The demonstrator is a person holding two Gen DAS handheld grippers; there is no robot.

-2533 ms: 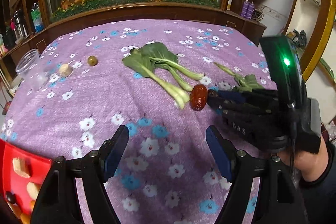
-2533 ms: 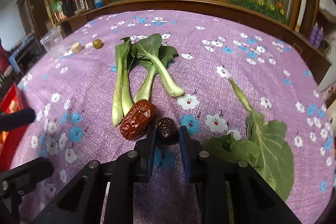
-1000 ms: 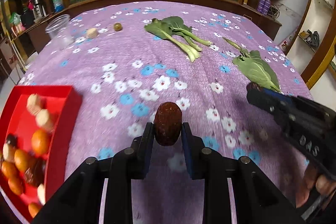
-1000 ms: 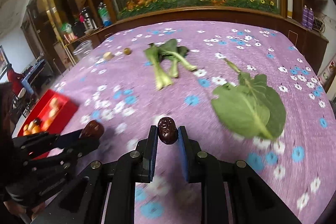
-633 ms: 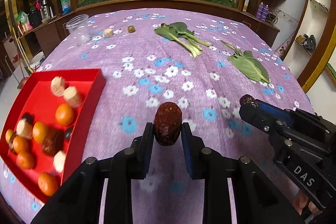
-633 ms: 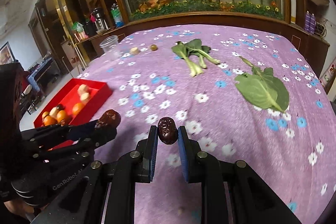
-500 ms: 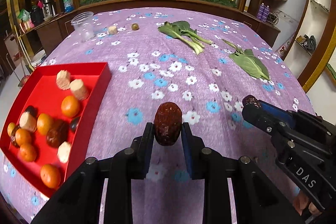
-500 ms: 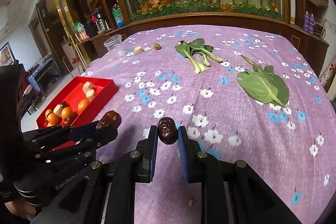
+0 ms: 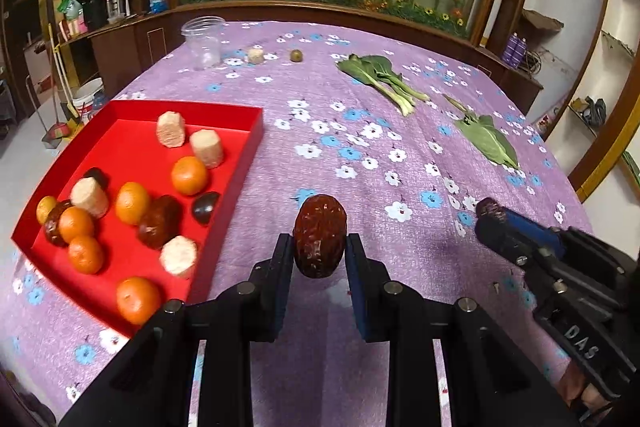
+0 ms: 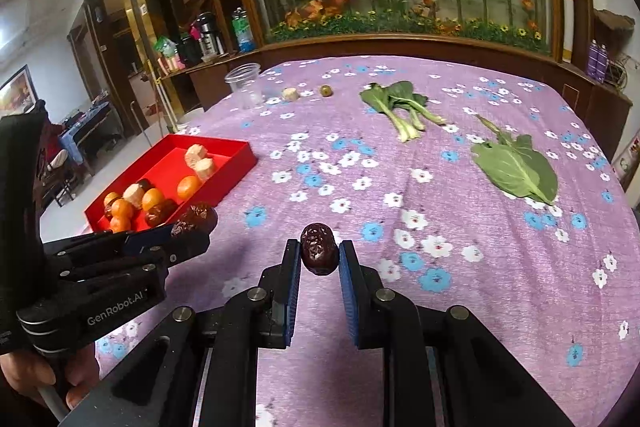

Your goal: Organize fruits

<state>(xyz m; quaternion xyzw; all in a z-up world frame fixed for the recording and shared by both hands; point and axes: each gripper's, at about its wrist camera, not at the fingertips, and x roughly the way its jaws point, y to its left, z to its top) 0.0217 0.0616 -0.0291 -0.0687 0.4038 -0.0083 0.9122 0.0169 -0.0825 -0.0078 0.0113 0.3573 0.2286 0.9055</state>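
The large red date (image 9: 320, 242) is clamped between the pads of the left gripper (image 9: 318, 259), above the purple flowered tablecloth (image 9: 360, 131), just beside the red tray (image 9: 240, 163) of oranges and dates at the table's left edge. The right gripper (image 10: 319, 259) pinches a smaller dark date (image 10: 318, 254). Bok choy (image 10: 400, 107) lies toward the far edge.

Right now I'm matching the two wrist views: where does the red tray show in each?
Left wrist: red tray at left, middle height, fruit inside.
Right wrist: red tray at left, smaller, behind the left hand-held gripper.
Shared landmark: the clear plastic cup beyond the tray.
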